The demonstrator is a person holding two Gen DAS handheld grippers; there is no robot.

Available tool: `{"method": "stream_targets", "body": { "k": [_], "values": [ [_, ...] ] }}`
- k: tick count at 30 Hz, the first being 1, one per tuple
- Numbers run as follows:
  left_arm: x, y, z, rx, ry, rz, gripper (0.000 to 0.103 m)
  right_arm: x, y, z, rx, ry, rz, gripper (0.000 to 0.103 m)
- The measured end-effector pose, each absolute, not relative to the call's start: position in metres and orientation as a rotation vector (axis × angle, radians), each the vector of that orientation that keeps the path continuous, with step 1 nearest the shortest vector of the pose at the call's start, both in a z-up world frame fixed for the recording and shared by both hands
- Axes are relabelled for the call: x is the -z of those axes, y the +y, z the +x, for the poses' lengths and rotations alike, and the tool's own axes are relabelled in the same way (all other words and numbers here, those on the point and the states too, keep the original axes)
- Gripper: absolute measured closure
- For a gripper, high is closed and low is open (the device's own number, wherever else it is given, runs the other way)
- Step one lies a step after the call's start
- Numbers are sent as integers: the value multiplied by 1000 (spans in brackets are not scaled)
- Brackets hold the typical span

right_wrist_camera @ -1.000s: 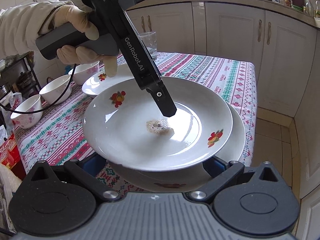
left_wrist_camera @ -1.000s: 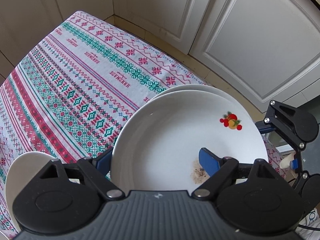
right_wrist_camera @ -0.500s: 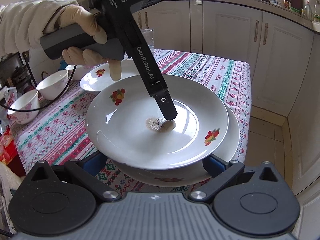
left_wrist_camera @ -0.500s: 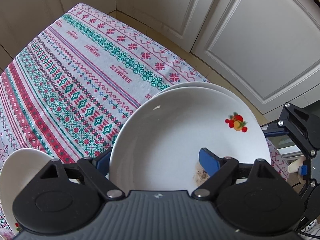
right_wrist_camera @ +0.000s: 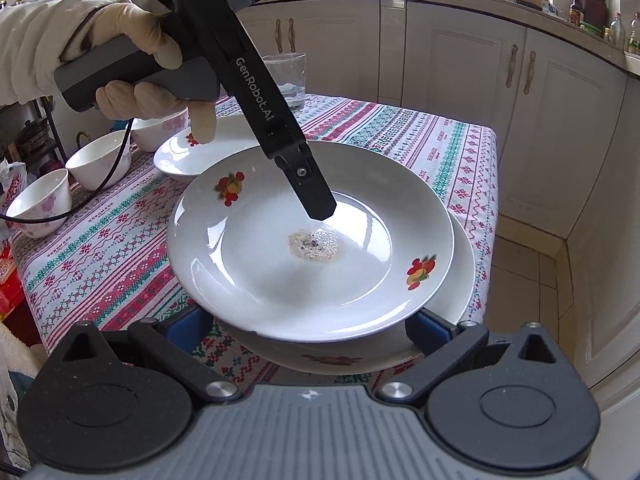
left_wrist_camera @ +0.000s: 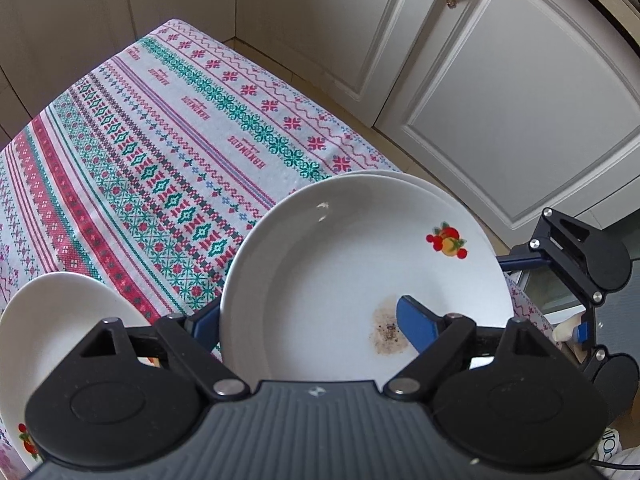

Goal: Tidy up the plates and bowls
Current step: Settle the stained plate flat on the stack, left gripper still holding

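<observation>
Three white glazed plates appear in the left wrist view, all round and shallow: a soiled plate point(left_wrist_camera: 340, 272) printed with a fruit motif, a lower plate point(left_wrist_camera: 400, 178) showing only as a rim sliver behind it, and a third plate point(left_wrist_camera: 60, 320) lying apart at the lower left on the woven patterned tablecloth point(left_wrist_camera: 160, 140). One left gripper point(left_wrist_camera: 308, 316) clasps the soiled plate near the table corner, one blue pad on the inner face beside a speckled brown residue point(left_wrist_camera: 386, 332), the other finger passing beneath the rim; its jaws have just been closing with the plate between them. Two panelled cabinet doors point(left_wrist_camera: 520, 100) stand behind. The right wrist view adds three ceramic bowls point(right_wrist_camera: 38, 204), one clear glass tumbler point(right_wrist_camera: 286, 76) and the gloved hand point(right_wrist_camera: 136, 60) on the left handle. It also shows the soiled plate tilted above the lower plate. The right gripper point(right_wrist_camera: 310, 328) has its jaws spread wide at the stack's near rim; whether its pads press cannot be told.
</observation>
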State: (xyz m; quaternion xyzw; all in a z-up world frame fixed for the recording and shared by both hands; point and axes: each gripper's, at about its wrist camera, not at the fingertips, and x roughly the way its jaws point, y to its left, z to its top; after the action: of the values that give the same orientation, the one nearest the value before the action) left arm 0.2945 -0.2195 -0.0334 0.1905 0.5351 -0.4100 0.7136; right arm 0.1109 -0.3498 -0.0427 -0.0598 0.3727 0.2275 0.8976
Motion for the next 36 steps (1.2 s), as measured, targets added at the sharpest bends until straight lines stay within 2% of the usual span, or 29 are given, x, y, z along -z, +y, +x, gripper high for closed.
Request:
{"method": "stream_targets", "body": {
  "k": [28, 36],
  "values": [
    [43, -227, 294, 865, 1241, 433, 14, 33, -357, 99, -432, 755, -24, 0],
    [48, -232, 296, 864, 1247, 437, 14, 32, -353, 97, -382, 786, -82, 0]
  ]
}}
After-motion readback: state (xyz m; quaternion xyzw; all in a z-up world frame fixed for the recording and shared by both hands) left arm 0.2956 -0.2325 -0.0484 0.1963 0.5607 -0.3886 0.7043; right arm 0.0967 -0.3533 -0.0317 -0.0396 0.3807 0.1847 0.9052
